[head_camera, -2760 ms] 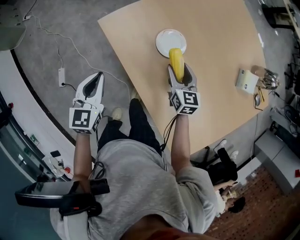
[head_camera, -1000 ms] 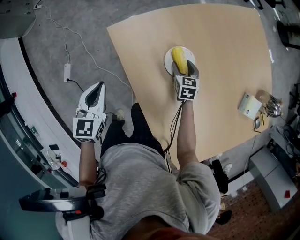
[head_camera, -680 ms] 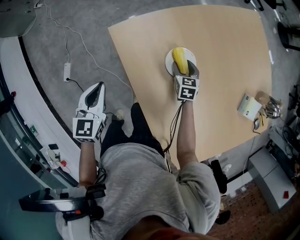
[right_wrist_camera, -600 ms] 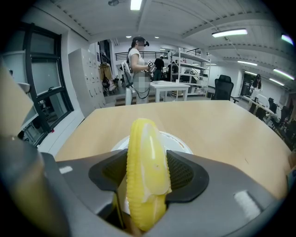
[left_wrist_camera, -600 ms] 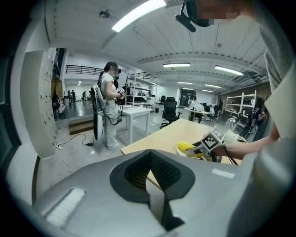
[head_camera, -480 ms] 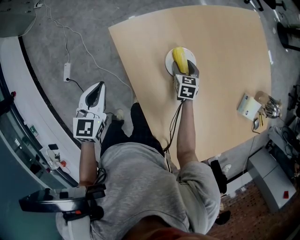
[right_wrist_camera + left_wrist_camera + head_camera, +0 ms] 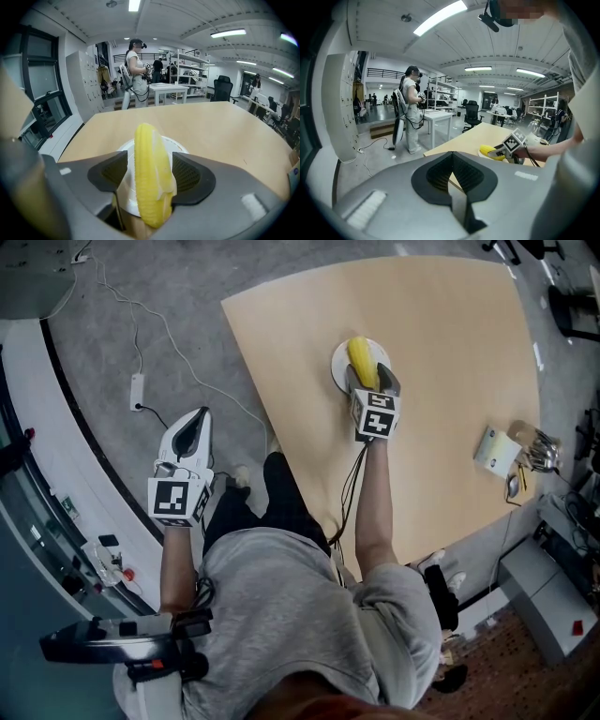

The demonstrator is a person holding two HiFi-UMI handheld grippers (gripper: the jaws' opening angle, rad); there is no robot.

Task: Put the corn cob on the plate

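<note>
Opening wide just now, my right tongs (image 7: pixel 369 381) leave the corn cob (image 7: pixel 359 354) lying on the plate (image 7: pixel 337 367) between their slack jaws, so only backing away remains, I reckon; my left tongs (image 7: pixel 195 414) hang shut.

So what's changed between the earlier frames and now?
The right gripper carried the corn cob forward over the plate. Its jaws have just been opening, with the cob still between them. The left gripper stayed shut beside the table.

corn cob (image 7: pixel 360 357) on plate (image 7: pixel 338 366) | plate on table (image 7: pixel 450 334) | box (image 7: pixel 494 448) well right of plate
</note>
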